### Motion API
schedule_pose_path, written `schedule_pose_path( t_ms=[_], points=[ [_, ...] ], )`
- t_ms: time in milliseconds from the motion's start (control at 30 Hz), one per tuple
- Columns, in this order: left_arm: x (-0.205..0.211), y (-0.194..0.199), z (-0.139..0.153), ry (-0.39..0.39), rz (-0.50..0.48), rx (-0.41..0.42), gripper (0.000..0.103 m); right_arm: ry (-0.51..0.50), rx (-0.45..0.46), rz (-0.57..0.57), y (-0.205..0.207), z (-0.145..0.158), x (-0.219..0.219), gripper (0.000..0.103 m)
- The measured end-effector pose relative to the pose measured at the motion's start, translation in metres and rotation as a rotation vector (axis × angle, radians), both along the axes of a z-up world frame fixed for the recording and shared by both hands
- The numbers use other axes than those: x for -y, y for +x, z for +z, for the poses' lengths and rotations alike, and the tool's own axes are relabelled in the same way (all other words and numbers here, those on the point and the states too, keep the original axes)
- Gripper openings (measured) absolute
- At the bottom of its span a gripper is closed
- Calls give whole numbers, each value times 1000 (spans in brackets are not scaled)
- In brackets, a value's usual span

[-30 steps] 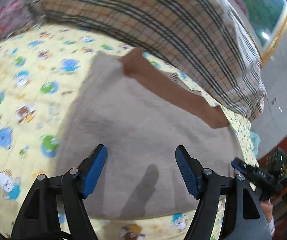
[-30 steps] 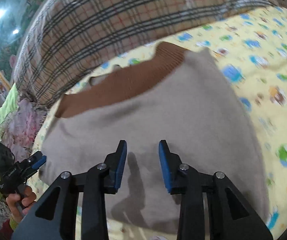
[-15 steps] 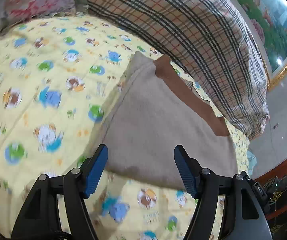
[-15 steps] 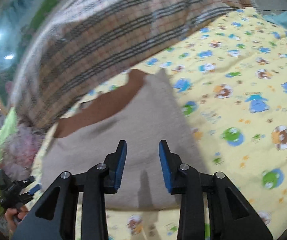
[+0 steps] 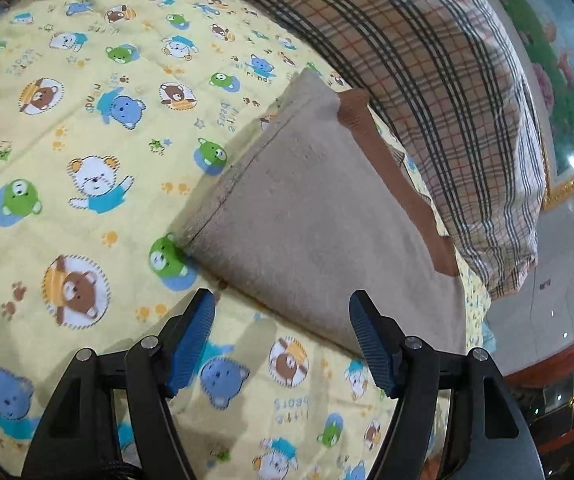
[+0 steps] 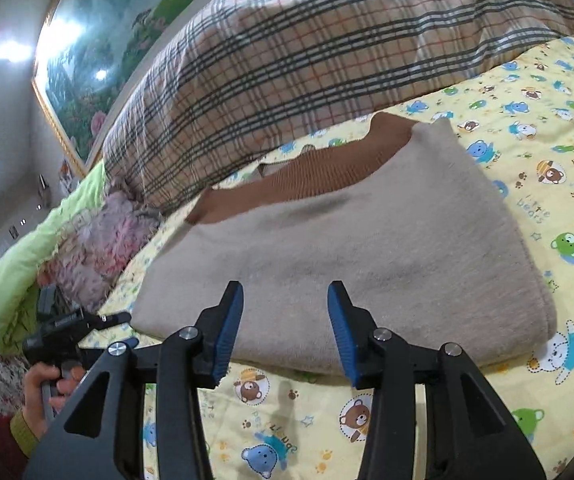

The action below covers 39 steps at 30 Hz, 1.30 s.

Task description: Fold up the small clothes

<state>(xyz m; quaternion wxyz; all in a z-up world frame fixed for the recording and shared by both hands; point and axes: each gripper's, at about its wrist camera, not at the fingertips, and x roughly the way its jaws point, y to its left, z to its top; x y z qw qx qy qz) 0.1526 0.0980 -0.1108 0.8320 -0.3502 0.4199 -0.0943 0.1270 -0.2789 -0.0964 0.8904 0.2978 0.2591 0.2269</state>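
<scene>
Beige garment (image 5: pixel 311 216) with brown ribbed band (image 6: pixel 319 176) lies on bed's bear-print sheet (image 5: pixel 87 128), just beside plaid pillow (image 5: pixel 427 64). Already compact rectangle, edges squared; fold looks done or nearly so. Left gripper (image 5: pixel 283 340) jaws released, holding nothing, short of near edge. Right gripper (image 6: pixel 285 328) jaws likewise spread, empty, at near edge. Left to do, at most: final halving or tidy-up.

A beige garment (image 5: pixel 319 216) with a ribbed brown band (image 6: pixel 311 176) lies on a pale-yellow sheet (image 5: pixel 87 152) printed with blue, green and brown cartoon bears, beside a tan plaid quilt (image 6: pixel 307 52) and what appears pink, fluffy fabric (image 6: pixel 99 236).
</scene>
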Motion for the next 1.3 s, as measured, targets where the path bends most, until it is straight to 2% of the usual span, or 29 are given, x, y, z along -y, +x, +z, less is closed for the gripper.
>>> schedule_pose_path(
  t_ms=[100,233,400,467,500,533,600,700,800,933,1033,1100,1200,1300],
  points=[
    [2,10,-2,-4,22,5,72,-7,-4,7,0,-2,-3,45],
    [8,26,-2,-13,38,33,80,21,-12,5,1,-6,1,47],
    [14,48,-2,-32,66,65,78,50,-26,3,3,-9,5,47],
    [16,57,-3,-43,73,91,71,57,-29,4,3,-10,6,47],
    [17,60,-3,-45,66,95,57,59,-30,5,3,-10,6,48],
    [20,66,-4,-42,48,89,39,62,-33,6,4,-11,6,48],
    [23,73,-3,-45,17,98,23,75,-40,9,4,-13,7,48],
    [37,73,14,18,-5,164,17,97,-41,5,5,-15,11,48],
    [56,70,39,48,-58,253,17,127,-33,-8,2,-16,16,48],
    [104,67,72,89,-219,361,16,164,-22,-25,0,-16,24,48],
    [147,64,84,124,-338,399,16,221,-17,-49,-3,-15,36,48],
    [173,60,86,149,-408,416,16,291,-37,-76,-3,-17,51,48],
    [205,55,73,153,-492,399,16,342,-74,-103,1,-20,71,48],
    [230,56,49,194,-550,353,16,330,-104,-85,14,-16,81,48]
  ],
)
